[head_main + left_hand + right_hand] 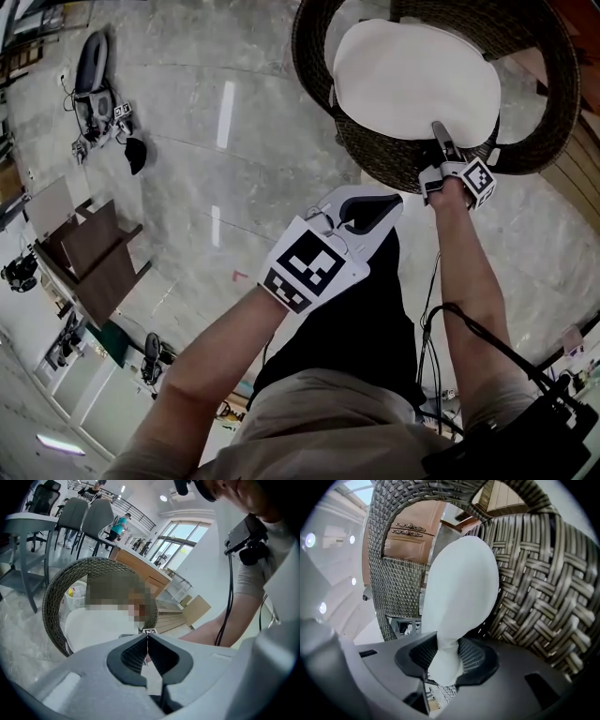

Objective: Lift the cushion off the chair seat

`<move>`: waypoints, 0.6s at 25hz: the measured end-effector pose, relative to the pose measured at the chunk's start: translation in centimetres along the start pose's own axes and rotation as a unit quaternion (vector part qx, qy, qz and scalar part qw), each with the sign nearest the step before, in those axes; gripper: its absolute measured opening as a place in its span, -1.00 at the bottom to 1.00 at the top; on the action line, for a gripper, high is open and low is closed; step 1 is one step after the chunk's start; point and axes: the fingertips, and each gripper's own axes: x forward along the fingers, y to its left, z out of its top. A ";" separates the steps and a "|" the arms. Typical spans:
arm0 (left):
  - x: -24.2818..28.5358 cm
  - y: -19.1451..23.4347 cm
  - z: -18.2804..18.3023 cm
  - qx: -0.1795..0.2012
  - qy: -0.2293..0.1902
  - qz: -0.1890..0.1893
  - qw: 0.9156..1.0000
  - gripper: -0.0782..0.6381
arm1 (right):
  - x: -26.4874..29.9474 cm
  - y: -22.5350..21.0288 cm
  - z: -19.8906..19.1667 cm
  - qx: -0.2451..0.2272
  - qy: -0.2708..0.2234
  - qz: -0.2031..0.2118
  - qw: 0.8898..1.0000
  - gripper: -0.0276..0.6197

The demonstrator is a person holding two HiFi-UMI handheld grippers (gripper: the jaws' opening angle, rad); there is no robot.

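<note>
Head view: The white cushion (412, 80) lies in the bowl of the round wicker chair (553, 103), filling most of the seat. Your right hand-held gripper (439, 133) reaches over the chair's near rim, with its jaw tips at the cushion's near edge. Your left hand-held gripper (380, 208) is held short of the chair over the grey stone floor (216, 187), well apart from the cushion.

Left gripper view: Your left hand-held gripper (147, 641) has its jaws together, the tips meeting with nothing between them. The chair (54, 602) and cushion (98, 627) sit beyond them, untouched by it. Your right forearm (211, 630) comes in from the right.

Right gripper view: Your right hand-held gripper (447, 660) is clamped on the cushion (461, 592). A fold of its edge is pinched narrow between the two ribbed pads, and the rest spreads out wide beyond them. The chair's woven wall (539, 602) stands close beside and behind it.
</note>
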 end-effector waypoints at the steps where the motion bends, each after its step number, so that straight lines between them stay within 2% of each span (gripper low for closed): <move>1: 0.0 0.2 0.0 -0.002 0.000 0.001 1.000 -0.76 | 0.3 0.2 0.2 -0.001 0.000 0.002 1.000 -0.49; 15: 0.1 1.4 0.0 -0.008 -0.008 0.002 1.000 -0.76 | 2.1 0.7 1.0 -0.016 0.010 -0.018 1.000 -0.58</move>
